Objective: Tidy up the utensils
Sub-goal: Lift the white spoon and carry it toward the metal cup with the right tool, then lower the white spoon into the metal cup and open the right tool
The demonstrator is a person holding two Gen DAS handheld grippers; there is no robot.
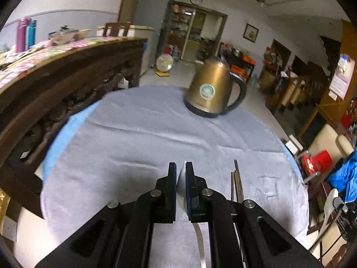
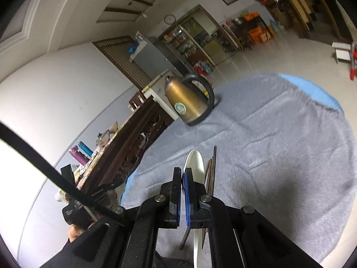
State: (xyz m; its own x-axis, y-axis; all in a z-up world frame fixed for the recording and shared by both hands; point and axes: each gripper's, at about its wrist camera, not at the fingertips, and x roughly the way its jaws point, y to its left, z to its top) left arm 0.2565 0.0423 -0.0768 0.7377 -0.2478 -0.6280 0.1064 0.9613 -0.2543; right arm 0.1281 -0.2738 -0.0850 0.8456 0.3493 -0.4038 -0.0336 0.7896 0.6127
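Black linkage arms fill the bottom of both wrist views. On the left side, the left gripper (image 1: pixel 180 167) has its jaws drawn narrow onto a metal spoon (image 1: pixel 181 179): the grey bowl stands on edge between the pads, and the shiny handle runs back under the mechanism. Just right of it, dark wooden chopsticks (image 1: pixel 237 183) lie on the grey tablecloth (image 1: pixel 133 138), pointing away from the camera.

From the right wrist, the right gripper (image 2: pixel 182 174) shows its blue-edged pads nearly together; something thin and dark hangs below them, but whether they pinch it cannot be told. A white spoon (image 2: pixel 196 163) lies just beyond, bowl forward, with the chopsticks (image 2: pixel 212 169) touching its right side.

Cloth covers a round table whose blue under-layer (image 1: pixel 60 138) shows at the rim. Open cloth stretches ahead to a bronze electric kettle (image 1: pixel 212 89) with a black handle near the far edge. Its round teal sticker and the lettering near its base are too blurred to read.
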